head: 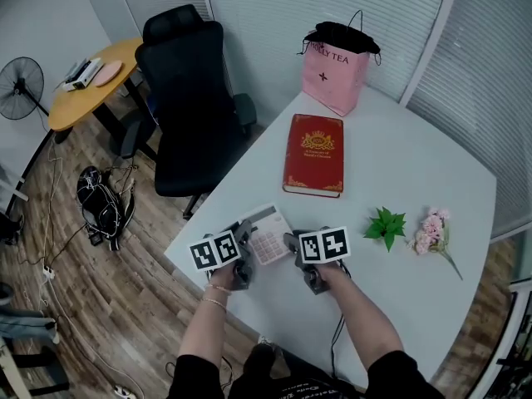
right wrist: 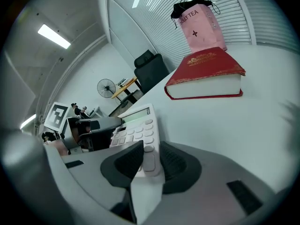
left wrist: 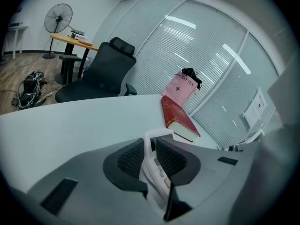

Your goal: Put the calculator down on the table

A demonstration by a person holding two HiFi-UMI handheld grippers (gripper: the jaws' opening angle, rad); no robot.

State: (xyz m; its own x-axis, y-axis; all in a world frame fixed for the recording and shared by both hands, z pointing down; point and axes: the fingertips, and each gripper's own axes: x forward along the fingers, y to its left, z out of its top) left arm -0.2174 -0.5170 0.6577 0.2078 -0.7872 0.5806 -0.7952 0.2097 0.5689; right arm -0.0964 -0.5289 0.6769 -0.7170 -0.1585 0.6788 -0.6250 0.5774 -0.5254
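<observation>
A white calculator [head: 266,235] with grey keys hangs between both grippers just above the white table [head: 399,306], near its front left corner. My left gripper [head: 243,241] is shut on the calculator's left edge, seen edge-on in the left gripper view [left wrist: 151,159]. My right gripper [head: 291,244] is shut on the calculator's right corner; in the right gripper view the calculator [right wrist: 138,130] shows its keys and display, with the pads [right wrist: 129,161] pressed on it. The left gripper [right wrist: 101,124] shows there at the far side.
A red hardback book [head: 314,154] lies in the middle of the table, a pink paper bag [head: 334,69] stands behind it. A green leaf sprig [head: 386,225] and pink flowers [head: 432,229] lie to the right. A black office chair [head: 187,98] stands off the table's left edge.
</observation>
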